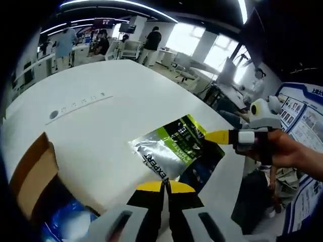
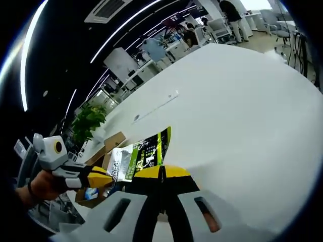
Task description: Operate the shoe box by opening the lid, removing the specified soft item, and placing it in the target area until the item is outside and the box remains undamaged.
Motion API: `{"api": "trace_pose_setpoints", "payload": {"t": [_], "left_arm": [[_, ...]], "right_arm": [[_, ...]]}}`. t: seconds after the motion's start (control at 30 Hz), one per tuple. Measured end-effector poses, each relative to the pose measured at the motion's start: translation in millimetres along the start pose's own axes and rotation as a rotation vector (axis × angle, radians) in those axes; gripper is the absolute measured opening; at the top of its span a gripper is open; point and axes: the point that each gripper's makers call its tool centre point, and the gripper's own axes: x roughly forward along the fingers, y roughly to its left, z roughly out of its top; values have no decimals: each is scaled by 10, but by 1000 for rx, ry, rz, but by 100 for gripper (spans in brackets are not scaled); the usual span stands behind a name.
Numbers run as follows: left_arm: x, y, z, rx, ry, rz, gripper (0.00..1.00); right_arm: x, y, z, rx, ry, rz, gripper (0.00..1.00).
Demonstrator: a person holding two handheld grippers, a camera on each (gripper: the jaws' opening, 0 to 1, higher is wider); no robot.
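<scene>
A white table (image 1: 101, 101) fills a bright office with people at far desks. At its near edge an open cardboard box (image 1: 35, 176) shows something blue inside. Beside the box lies the silver-green pouch (image 1: 171, 146), outside it. The left gripper (image 1: 165, 187) is clenched, empty; the right gripper (image 2: 162, 174), also clenched, touches the pouch edge; whether it grips is unclear.

One white table (image 1: 96, 146), one open cardboard shoe box (image 1: 35, 176), one silver-and-green foil pouch (image 1: 174, 146), two yellow-tipped grippers: left gripper (image 1: 165, 187) and right gripper (image 2: 162, 174), one potted plant (image 2: 88, 121), roughly four or five people in the background, exact count unclear
</scene>
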Motion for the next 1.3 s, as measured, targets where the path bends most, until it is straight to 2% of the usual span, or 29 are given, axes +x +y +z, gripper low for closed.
{"api": "trace_pose_setpoints", "payload": {"t": [0.23,0.4,0.7,0.83,1.0,1.3], "left_arm": [[225,74,-27,7,61,30,2],[373,140,-104,-23,84,42,2],[512,227,-241,-19,151,45,2],[559,237,-248,0,173,52,3],[636,273,-295,37,218,81,3],[727,315,-397,57,285,115,3]], "right_arm": [[153,-167,5,5,28,-17,0],[249,-276,-16,5,52,-27,0],[391,-385,-131,10,99,-42,0],[442,-440,-147,14,108,-51,0],[470,-486,-180,14,123,-57,0],[575,-578,-279,-1,165,-71,0]]}}
